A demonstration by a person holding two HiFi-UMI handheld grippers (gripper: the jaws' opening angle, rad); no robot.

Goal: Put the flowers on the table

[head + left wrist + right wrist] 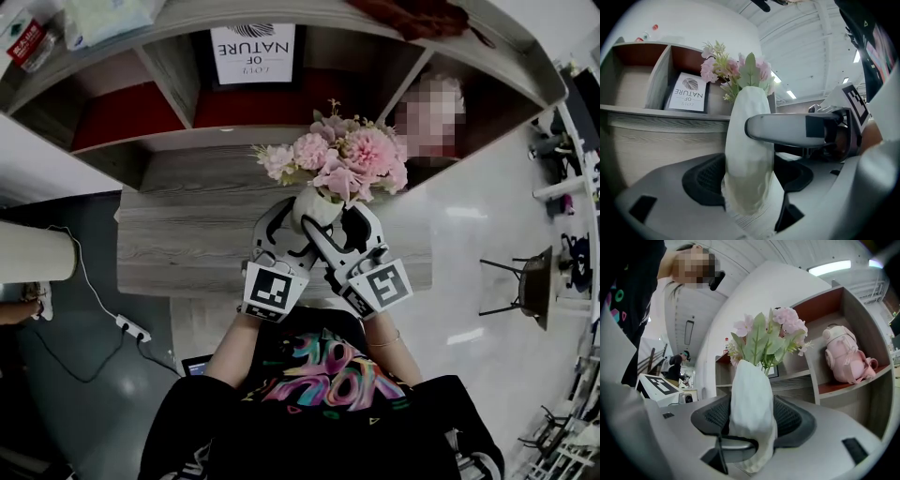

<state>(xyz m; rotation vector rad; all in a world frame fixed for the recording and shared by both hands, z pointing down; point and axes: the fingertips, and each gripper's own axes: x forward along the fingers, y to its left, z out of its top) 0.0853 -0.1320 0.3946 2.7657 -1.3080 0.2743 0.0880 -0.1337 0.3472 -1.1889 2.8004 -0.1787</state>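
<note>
Left tool (289, 231), right tool (339, 231) both clamped wide on white vase (315, 204)

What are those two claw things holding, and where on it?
The left gripper and the right gripper both clasp the white textured vase of pink flowers around its lower body.

A long grey wooden table (178, 234) stands right in front of a big shelf (178, 80) with open boxes. The backs of the boxes are red-brown. A white sign (253, 52) with black letters leans in one box. A pink thing (846, 355) with a strap sits in another. The floor (75, 375) is dark grey on the left and pale and shiny on the right. A white power strip (132, 328) lies on the dark part. Long lights (829, 267) glow on the white ceiling (806, 42).
</note>
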